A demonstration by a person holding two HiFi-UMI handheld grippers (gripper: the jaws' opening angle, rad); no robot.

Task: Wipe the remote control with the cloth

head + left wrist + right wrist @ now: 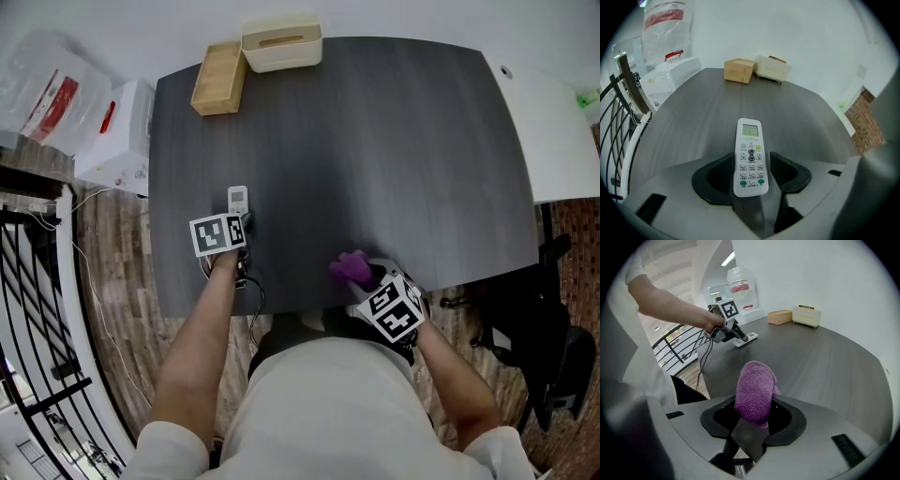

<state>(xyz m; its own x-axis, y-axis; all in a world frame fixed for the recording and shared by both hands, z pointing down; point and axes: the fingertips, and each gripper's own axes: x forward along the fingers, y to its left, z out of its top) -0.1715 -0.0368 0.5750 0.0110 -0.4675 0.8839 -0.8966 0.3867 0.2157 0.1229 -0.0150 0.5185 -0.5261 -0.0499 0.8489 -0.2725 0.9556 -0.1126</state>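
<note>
Dark grey wood-grain table (394, 141) fills most of the head view, with two boxes at its upper left: one wooden box (218, 79) and, just beside it, one cream box (281, 43) with a slot. The left gripper (751, 163) grasps the button end of the single white remote control (751, 157), left of centre in that view. The right gripper (757, 411) is clenched on the one bunched purple cloth (755, 390), at the table's near edge, lower centre.
</note>
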